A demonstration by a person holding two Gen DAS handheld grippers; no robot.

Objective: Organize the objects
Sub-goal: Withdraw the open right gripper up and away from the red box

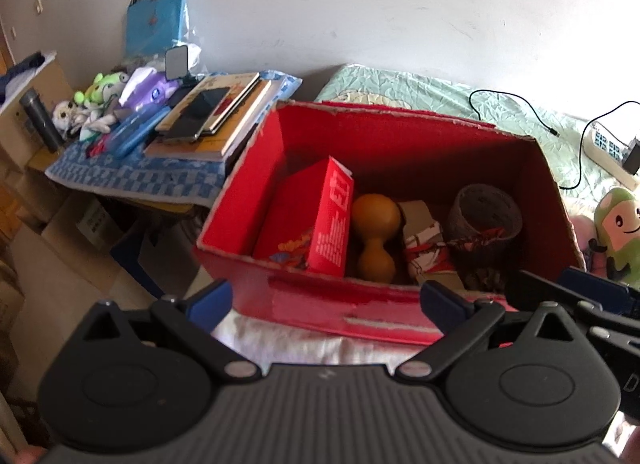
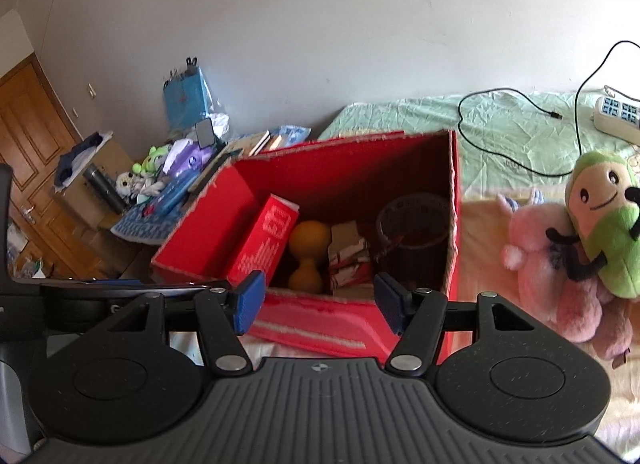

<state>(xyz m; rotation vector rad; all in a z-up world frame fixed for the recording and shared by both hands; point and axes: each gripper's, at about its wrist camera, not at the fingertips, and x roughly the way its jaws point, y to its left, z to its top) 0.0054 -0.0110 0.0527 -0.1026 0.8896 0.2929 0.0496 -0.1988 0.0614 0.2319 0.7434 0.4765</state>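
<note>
An open red cardboard box (image 1: 256, 184) (image 2: 454, 224) stands on the bed. Inside it lie a red carton (image 1: 320, 220) (image 2: 264, 244), a yellow gourd-shaped toy (image 1: 376, 240) (image 2: 308, 256), a small white and red package (image 1: 424, 244) (image 2: 348, 256) and a dark round basket (image 1: 484, 220) (image 2: 412, 232). My left gripper (image 1: 324, 304) is open and empty, just before the box's near wall. My right gripper (image 2: 318, 304) is open and empty at the same wall. A green plush (image 2: 604, 224) (image 1: 618, 232) and a pink plush (image 2: 548, 264) lie on the bed right of the box.
A side table (image 1: 132, 180) left of the box holds books (image 1: 216, 112), a phone, a blue case, tissue pack and small plush toys (image 1: 100, 96). A power strip (image 2: 618, 116) and black cable (image 2: 500, 144) lie on the green sheet. Cardboard boxes and a wooden door (image 2: 28, 136) stand at left.
</note>
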